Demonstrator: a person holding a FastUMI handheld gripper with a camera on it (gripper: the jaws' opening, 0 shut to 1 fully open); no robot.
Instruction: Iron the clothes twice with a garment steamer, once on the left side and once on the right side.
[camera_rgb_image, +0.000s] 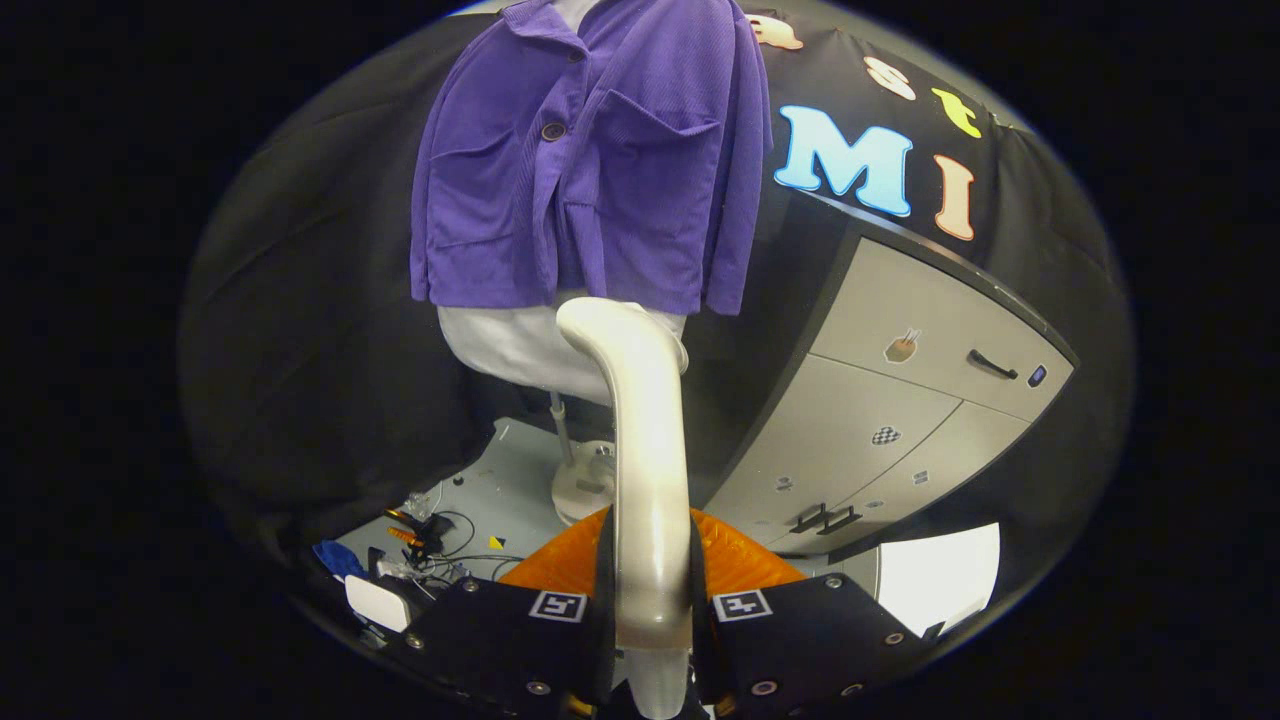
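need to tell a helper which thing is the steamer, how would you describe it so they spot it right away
Start at the purple jacket hanging on the white mannequin. Below its hem, the garment steamer rises from between the gripper fingers, which press on its handle. It is the only glossy cream, curved wand, its head bending toward the jacket.

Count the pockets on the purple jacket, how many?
3 on the purple jacket: chest pocket above the garment steamer the gripper clamps, two across the buttons. Folds may hide more.
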